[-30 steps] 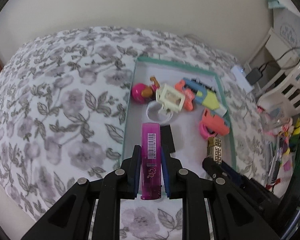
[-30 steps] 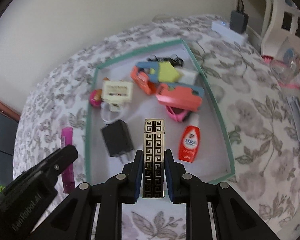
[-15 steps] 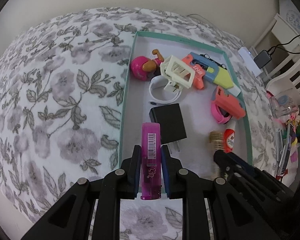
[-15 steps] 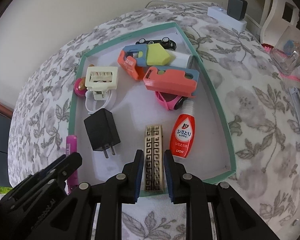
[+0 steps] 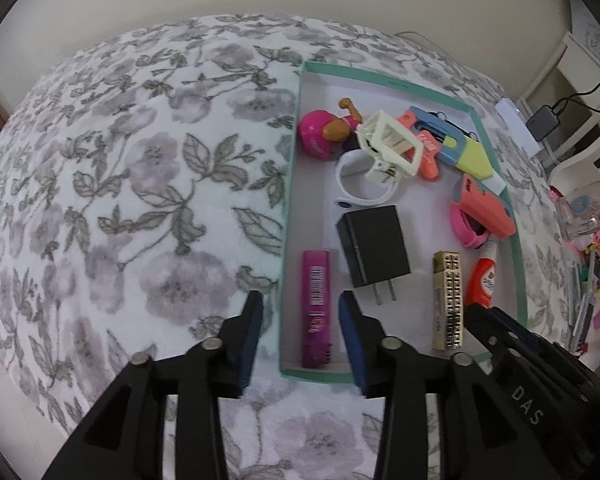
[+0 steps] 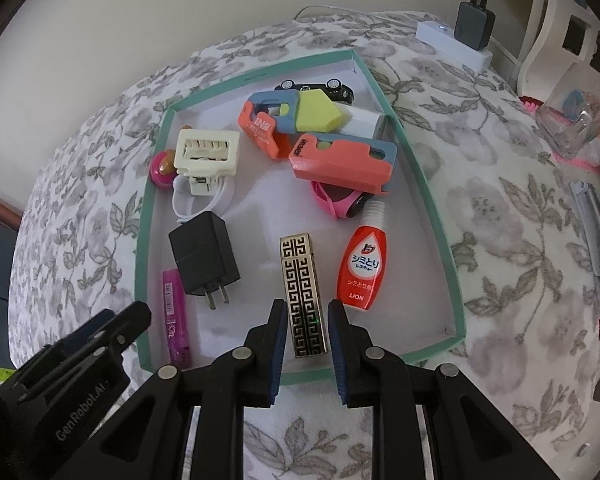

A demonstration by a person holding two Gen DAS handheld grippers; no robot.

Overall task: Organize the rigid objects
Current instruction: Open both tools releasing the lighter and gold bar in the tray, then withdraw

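In the left wrist view, the left gripper (image 5: 300, 312) sits at the bottom middle of the frame. Its jaws are spread wide and hold nothing. The pink lighter (image 5: 316, 308) lies flat between them, inside the green-edged box (image 5: 290, 216), close to the box's left wall. It touches neither finger, so it looks like it is let go and lying where it belongs. Just to its right lies the black plug (image 5: 374, 252), with its two prongs pointing down the frame. Farther right lies the gold lighter (image 5: 448, 300), and the red bottle (image 5: 482, 280) is beside that. The right gripper (image 5: 512, 332) pokes in from the lower right. Higher up in the box is a pile of toys, with a white clip (image 5: 392, 148) on top. The box sits on a flowery blanket (image 5: 140, 180).

In the right wrist view, the right gripper (image 6: 305, 322) is at the bottom middle. Its jaws are parted with small gaps on both sides of the gold lighter (image 6: 302, 292), so it grips nothing. The lighter lies flat on the box floor, long and straight, next to the red bottle (image 6: 362, 268). The pink lighter (image 6: 175, 316) lies along the left wall, low in the frame, and the left gripper (image 6: 112, 324) is close by it. The long things lie side by side, likely so they fit neatly. I think both lighters are put away now.
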